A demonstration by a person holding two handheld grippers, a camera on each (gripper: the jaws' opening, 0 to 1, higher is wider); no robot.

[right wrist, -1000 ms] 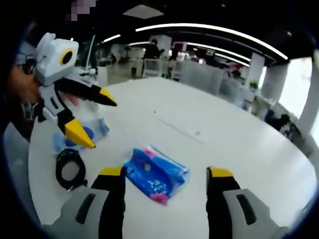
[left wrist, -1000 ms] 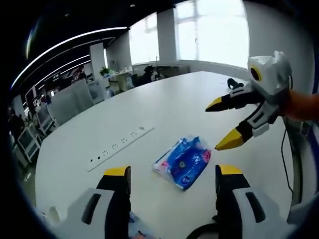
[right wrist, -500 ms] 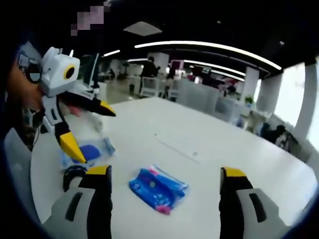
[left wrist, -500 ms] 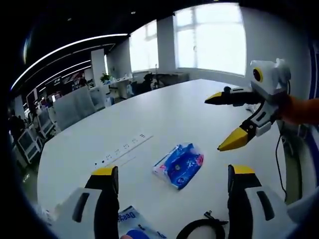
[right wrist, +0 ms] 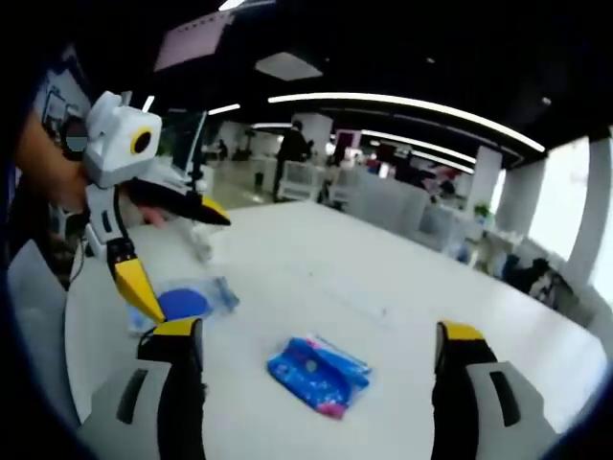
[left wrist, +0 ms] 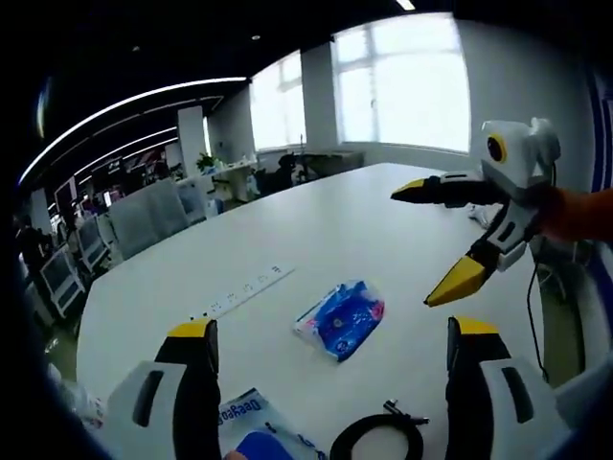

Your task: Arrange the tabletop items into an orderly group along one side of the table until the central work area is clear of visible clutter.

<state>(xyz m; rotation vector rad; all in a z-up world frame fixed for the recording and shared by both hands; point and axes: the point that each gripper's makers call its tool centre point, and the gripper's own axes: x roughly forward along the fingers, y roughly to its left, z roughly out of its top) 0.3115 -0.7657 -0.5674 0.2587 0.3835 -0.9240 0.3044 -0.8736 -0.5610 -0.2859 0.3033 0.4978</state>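
- In the left gripper view, the left gripper (left wrist: 330, 340) is seen with its two yellow-tipped jaws spread wide apart and nothing held between them.
- A blue tissue pack (left wrist: 341, 319) is seen lying flat on the white table (left wrist: 316, 230), ahead of the left gripper and roughly between the lines of its jaws, untouched by either.
- Close below, between the two jaws, a black cable coil (left wrist: 376, 441) is seen on the table, and beside it, nearer the left jaw, a clear bag with blue print (left wrist: 251, 433).
- A strip of sockets (left wrist: 241, 290) is set into the tabletop beyond the left jaw.
- The right gripper (left wrist: 442, 239) is seen entering from the right, raised above the table, its jaws parted widely and empty.
- In the right gripper view, the right gripper (right wrist: 314, 337) is shown released, jaws wide, with the tissue pack (right wrist: 319, 372) on the table ahead between them, apart from both.
- The left gripper (right wrist: 178, 255) is seen at the left of that view, jaws apart; the clear bag (right wrist: 184, 303) lies just beyond its lower jaw.
- A person (right wrist: 290, 150) is seen standing far off in the office behind the table.
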